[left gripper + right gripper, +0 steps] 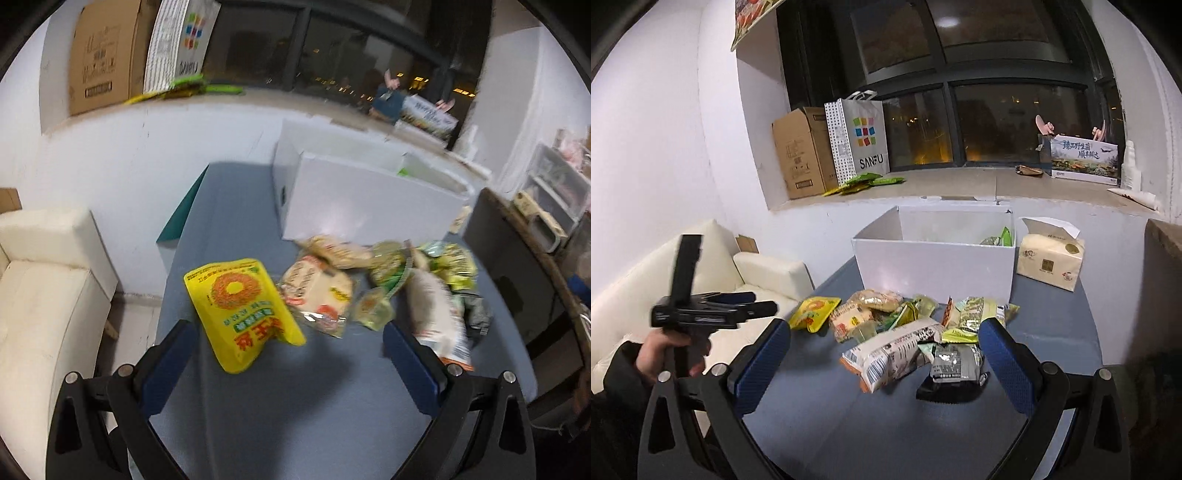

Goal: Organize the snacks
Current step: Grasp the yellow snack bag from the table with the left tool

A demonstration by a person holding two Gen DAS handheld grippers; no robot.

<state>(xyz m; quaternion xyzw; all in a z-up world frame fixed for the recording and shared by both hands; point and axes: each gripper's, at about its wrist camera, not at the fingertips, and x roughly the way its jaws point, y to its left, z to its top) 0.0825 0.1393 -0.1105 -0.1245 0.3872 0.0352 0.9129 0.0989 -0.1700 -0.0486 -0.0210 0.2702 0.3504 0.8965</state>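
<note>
A pile of snack packs lies on the blue-grey table [886, 424] in front of an open white box [934, 266]. A yellow pack [240, 314] lies at the pile's left end; it also shows in the right wrist view [812, 310]. A long white pack [890, 354] and a dark pack [955, 363] lie nearest the right gripper. My left gripper [288, 343] is open and empty, above the table just short of the yellow pack. My right gripper [882, 339] is open and empty, short of the pile. The left gripper also shows in the right wrist view [768, 308], at the left.
A green pack [1001, 238] lies inside the white box. A tissue pack [1049, 264] stands right of the box. A cream sofa [44, 288] is left of the table. A cardboard box [801, 153] and a shopping bag [860, 136] stand on the window ledge.
</note>
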